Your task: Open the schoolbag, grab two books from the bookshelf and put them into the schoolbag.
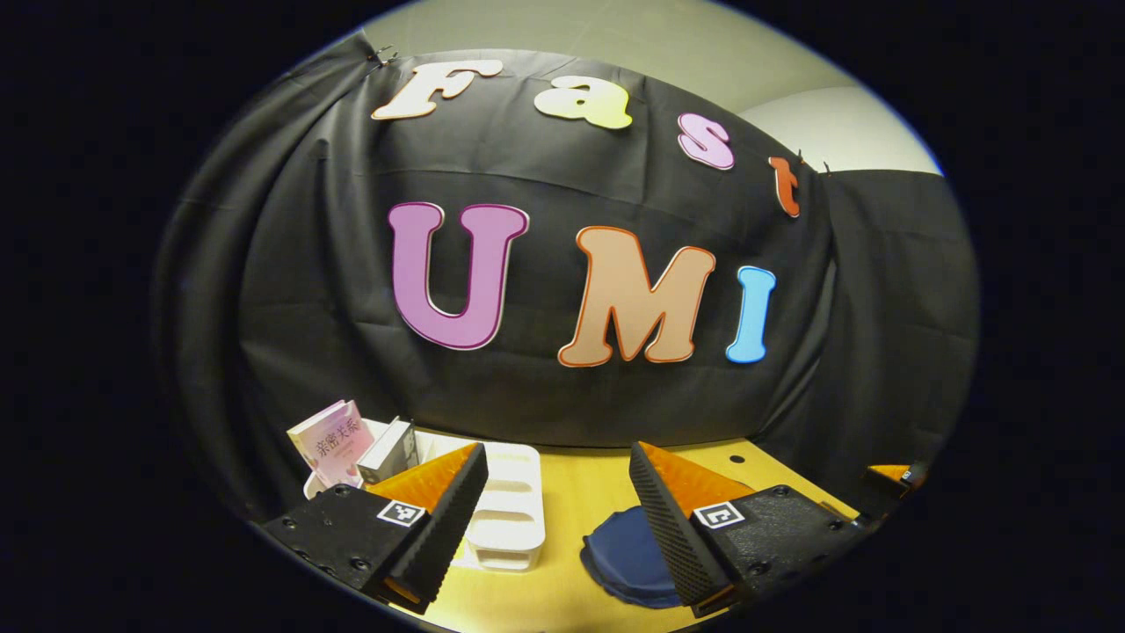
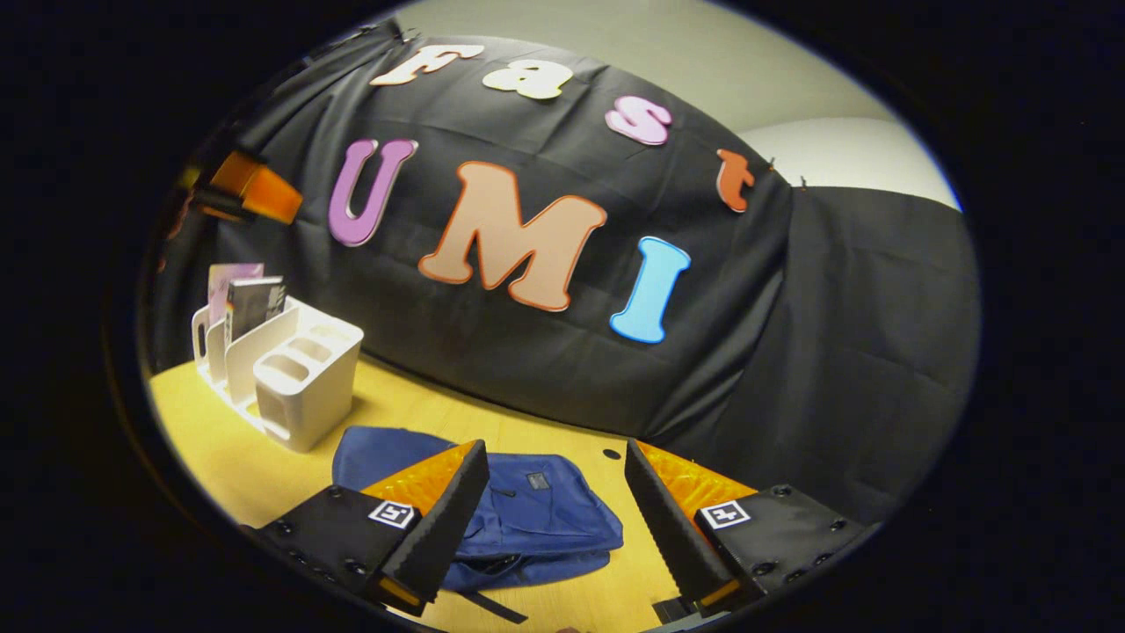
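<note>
A dark blue schoolbag (image 2: 527, 519) lies flat on the wooden table (image 2: 211, 440); in the left gripper view its edge (image 1: 624, 554) shows between the fingers. A white bookshelf (image 2: 290, 369) stands at the back left with two books leaning in it, a pink one (image 1: 332, 440) and a darker one (image 1: 391, 448). My left gripper (image 1: 555, 514) is open above the table, between the bookshelf (image 1: 514, 510) and the bag. My right gripper (image 2: 555, 510) hangs open over the bag, nothing between its fingers. The left gripper (image 2: 250, 189) also shows high at the left of the right gripper view.
Black cloth closes the booth behind and to the right of the table. A small hole (image 2: 612, 454) marks the tabletop behind the bag. Bare tabletop (image 1: 580, 492) lies between the bookshelf and the bag.
</note>
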